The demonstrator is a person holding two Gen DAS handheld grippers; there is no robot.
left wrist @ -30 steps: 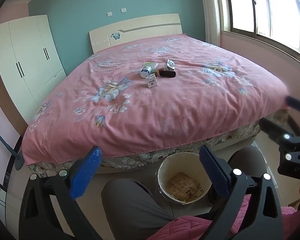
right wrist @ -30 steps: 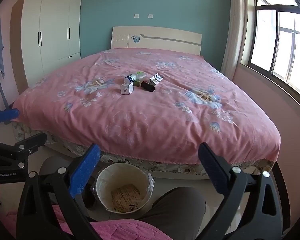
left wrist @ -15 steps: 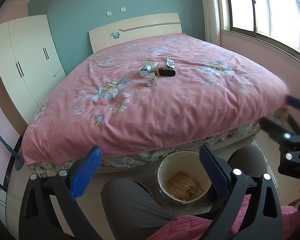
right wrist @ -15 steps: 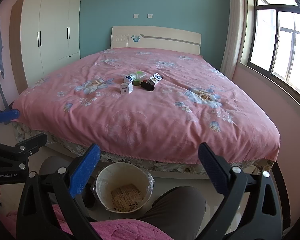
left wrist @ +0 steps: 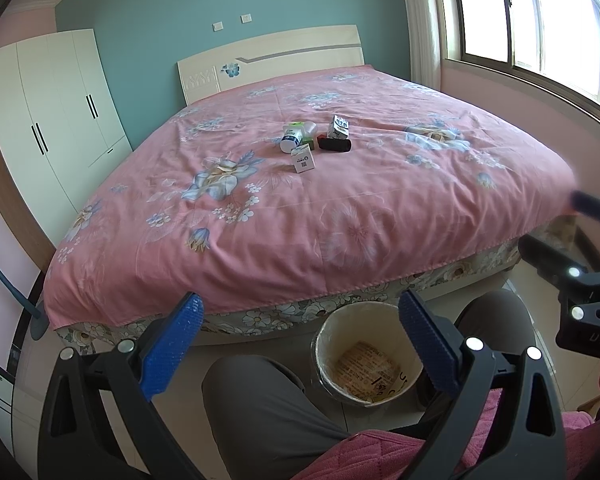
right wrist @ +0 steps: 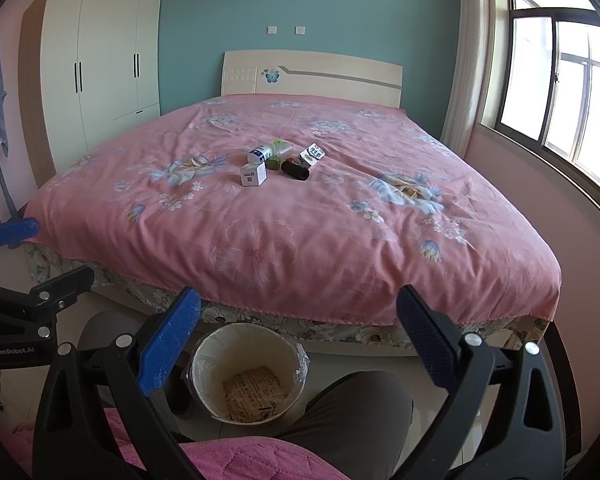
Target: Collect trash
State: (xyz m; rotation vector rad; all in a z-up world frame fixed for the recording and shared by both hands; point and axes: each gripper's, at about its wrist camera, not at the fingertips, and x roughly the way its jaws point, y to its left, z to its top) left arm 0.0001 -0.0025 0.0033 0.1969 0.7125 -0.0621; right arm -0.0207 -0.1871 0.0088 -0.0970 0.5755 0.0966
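Note:
Several trash items lie together mid-bed on the pink floral bedspread (left wrist: 340, 220): a small white box (left wrist: 303, 159) (right wrist: 253, 173), a white bottle with a blue label (left wrist: 292, 138) (right wrist: 261, 152), a black cylinder (left wrist: 334, 144) (right wrist: 295, 170), a printed carton (left wrist: 338, 127) (right wrist: 311, 154) and a green piece (right wrist: 274, 162). A round bin (left wrist: 332, 332) (right wrist: 204, 356) with printed paper inside stands on the floor by the bed's foot. My left gripper (left wrist: 300, 320) and my right gripper (right wrist: 298, 312) are both open and empty, held low and far short of the items.
A person's knees in grey trousers (left wrist: 260, 400) (right wrist: 352, 404) flank the bin. A white wardrobe (right wrist: 100, 64) stands at the left wall. A window (right wrist: 560, 80) is on the right. A pink quilted cloth (right wrist: 240, 460) lies at the bottom edge.
Both views have shifted very slightly; the items on the bed have not moved. Both grippers stay open.

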